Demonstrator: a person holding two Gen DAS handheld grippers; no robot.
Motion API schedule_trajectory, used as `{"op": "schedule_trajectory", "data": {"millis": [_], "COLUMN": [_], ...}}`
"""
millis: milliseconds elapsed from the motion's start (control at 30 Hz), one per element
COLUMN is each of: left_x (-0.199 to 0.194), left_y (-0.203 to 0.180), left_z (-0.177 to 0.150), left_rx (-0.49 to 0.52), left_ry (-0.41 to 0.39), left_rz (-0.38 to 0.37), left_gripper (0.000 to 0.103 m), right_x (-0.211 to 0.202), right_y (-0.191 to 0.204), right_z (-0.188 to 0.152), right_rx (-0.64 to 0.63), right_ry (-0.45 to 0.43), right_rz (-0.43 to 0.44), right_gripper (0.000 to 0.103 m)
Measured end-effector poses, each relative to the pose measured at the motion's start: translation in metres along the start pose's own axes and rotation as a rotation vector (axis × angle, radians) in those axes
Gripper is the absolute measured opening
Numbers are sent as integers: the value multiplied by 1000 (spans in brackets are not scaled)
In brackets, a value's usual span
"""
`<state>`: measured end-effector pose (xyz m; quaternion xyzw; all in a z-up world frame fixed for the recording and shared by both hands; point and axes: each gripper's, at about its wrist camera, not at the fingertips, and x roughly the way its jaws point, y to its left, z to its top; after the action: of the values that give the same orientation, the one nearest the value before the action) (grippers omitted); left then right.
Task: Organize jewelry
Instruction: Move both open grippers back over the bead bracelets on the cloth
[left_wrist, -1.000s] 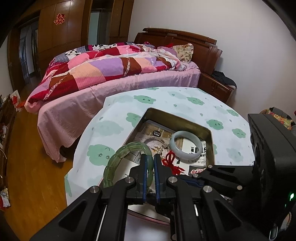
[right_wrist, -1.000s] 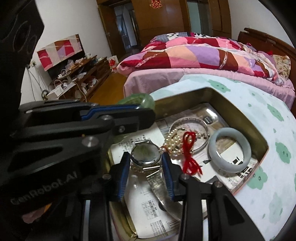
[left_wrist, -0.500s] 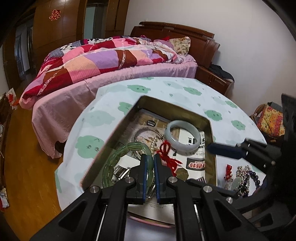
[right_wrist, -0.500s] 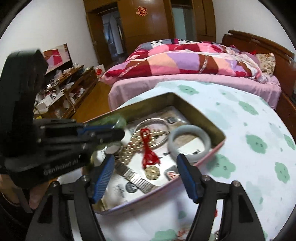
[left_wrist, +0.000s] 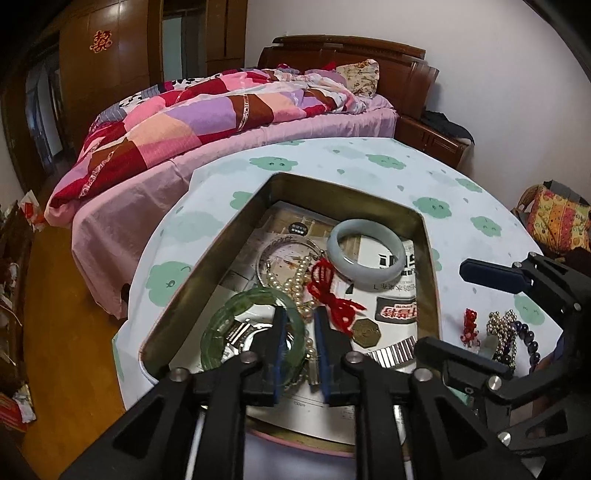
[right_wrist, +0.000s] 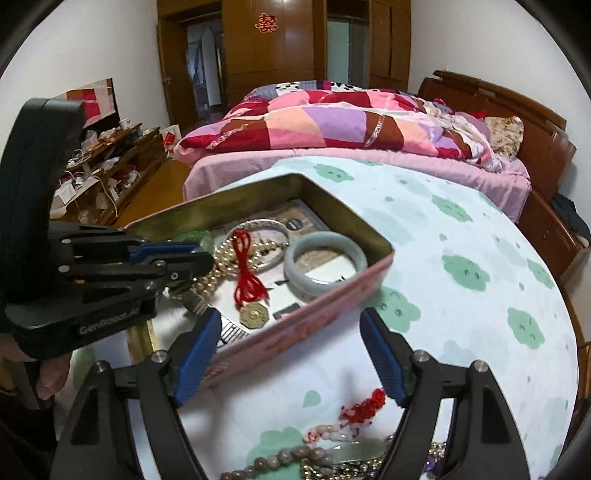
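Left gripper (left_wrist: 299, 345) jaws have just been opening, letting go of the green bangle (left_wrist: 255, 328); it's now lying in the tin (left_wrist: 430, 236), lower centre of the left view, rim sitting loose between the parted jaws. Right gripper (right_wrist: 290, 354) jaws have also been opening, now standing wide and empty, hanging over the tin's near pink wall. So bangle is looking stowed beside the pale bangle (left_wrist: 365, 258), pearls (left_wrist: 295, 280), red cord (left_wrist: 328, 291) and coin (left_wrist: 365, 332). Beaded pieces (right_wrist: 332, 443) are waiting on the desk (right_wrist: 480, 240), bottom of the right view. Left gripper is crowding the tin's left side.
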<state>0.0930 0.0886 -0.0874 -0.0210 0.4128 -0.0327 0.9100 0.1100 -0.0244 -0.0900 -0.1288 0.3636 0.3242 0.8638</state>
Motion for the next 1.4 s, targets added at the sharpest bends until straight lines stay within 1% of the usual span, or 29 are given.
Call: {"op": "schedule_trajectory", "data": {"millis": [33,67,100,133,333,633,800,933,1033,1167,1267,1300,1333,1367,1400], "left_x": [-1,-1,-3,-5,-6,-10,-20,-30,-33,-29,-27,-28,-29,-29,-30], "left_y": [-2,-3,-5,-5,-5,-6,-12,-33,-50,-72,-88,-93,-98,-104,-109], "left_z": [-1,-2,-2,-3,-4,-6,-9,-10,-14,-21,-29,-31,-34,-36,-38], "left_rx": [7,5,9,14,17,-7,-38,4,39,104,149,161,177,196,213], "left_ry": [-2,0,-16,-33,-24,-20,-52,-99,-116,-96,-79,-76,-72,-68,-67], "left_rz": [9,20,34,49,56,71,74,73,70,46,34,33,25,13,25], "left_gripper": [40,66,71,73,73,73,73,73,73,73,73,73,71,65,65], "right_x": [-1,-2,-3,-4,-9,-20,-42,-61,-73,-85,-90,-91,-92,-92,-92], "right_y": [-1,-2,-2,-3,-8,-20,-43,-72,-92,-109,-114,-114,-115,-114,-113], "right_z": [0,-1,-1,-2,-5,-17,-28,-48,-67,-89,-100,-102,-105,-106,-108], "right_rx": [5,9,12,14,31,64,125,214,284,355,376,381,386,388,387], "right_ry": [-5,-6,-10,-13,-25,-23,-47,-42,-32,-18,-13,-12,-12,-10,-8], "right_rz": [1,2,5,1,-3,-27,-62,-109,-142,-166,-169,-167,-162,-154,-147], "right_gripper": [82,82,82,83,84,84,84,84,84,84,84,83,79,74,72]}}
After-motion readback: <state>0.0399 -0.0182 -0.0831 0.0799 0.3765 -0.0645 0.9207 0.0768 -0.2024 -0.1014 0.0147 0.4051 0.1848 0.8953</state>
